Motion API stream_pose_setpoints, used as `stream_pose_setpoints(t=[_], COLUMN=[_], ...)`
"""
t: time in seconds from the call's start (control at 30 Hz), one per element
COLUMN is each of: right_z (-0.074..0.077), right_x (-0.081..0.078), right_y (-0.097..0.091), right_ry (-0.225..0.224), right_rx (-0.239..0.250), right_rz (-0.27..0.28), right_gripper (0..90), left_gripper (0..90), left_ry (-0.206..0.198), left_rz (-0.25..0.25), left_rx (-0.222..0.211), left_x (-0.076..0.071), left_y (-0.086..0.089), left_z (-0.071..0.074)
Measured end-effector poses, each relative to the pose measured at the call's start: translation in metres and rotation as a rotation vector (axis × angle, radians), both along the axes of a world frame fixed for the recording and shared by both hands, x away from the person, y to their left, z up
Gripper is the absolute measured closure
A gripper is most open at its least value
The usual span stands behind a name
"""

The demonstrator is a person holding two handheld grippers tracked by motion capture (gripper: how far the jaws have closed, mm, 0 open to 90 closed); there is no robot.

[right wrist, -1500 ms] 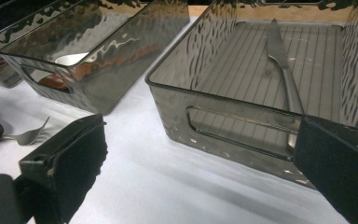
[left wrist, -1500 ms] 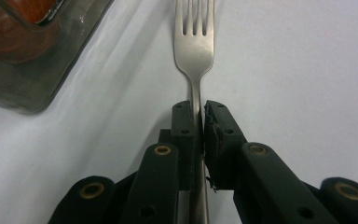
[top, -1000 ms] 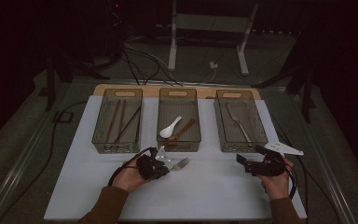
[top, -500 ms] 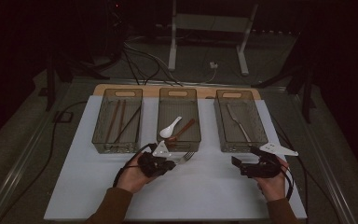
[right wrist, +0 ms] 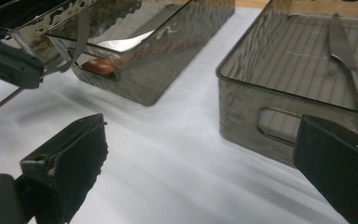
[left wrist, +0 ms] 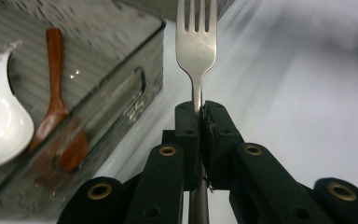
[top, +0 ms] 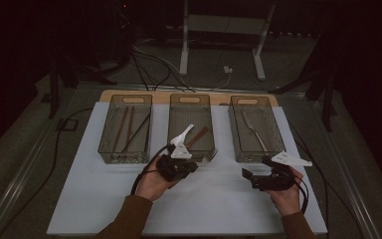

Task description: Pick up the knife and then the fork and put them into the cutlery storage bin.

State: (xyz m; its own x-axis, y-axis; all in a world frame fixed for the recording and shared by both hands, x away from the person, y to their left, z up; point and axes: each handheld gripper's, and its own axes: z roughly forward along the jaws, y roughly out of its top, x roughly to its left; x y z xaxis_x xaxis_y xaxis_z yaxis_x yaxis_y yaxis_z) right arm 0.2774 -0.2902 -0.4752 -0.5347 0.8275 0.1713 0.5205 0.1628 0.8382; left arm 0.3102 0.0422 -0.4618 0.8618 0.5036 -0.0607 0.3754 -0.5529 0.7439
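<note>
Now, grip: left gripper (left wrist: pixel 199 116) fingers clenched on slim silver metal fork (left wrist: pixel 196 42)
Axis: tines straight ahead
Right gripper (right wrist: pixel 200 172): fingers released, empty
Nearest: clear middle bin (top: pixel 191 130)

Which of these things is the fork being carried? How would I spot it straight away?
Find the white mat with three clear bins. Just in front of the middle bin, the left gripper clamps a silver fork by its neck. Unlike the white spoon and wooden spoon, it is outside the bins.
</note>
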Motion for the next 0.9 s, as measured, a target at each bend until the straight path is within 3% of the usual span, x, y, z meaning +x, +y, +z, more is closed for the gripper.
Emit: stream_pose_setpoints(t=[0.67, 0.9], right_z=[0.001, 0.002], right_x=[0.001, 0.001], right_y=[0.018, 0.032], right_ry=[0.011, 0.018], right_rx=[0.014, 0.027], right_rz=[0.037, 0.067], right_gripper=[2.6, 2.6], left_gripper=[86.7, 86.6], left_ry=[-0.035, -0.044], left_rz=[0.022, 0.042], left_rx=[-0.051, -0.093], left_x=[0.009, 0.012], left_y=[-0.029, -0.037], left_z=[0.022, 0.03])
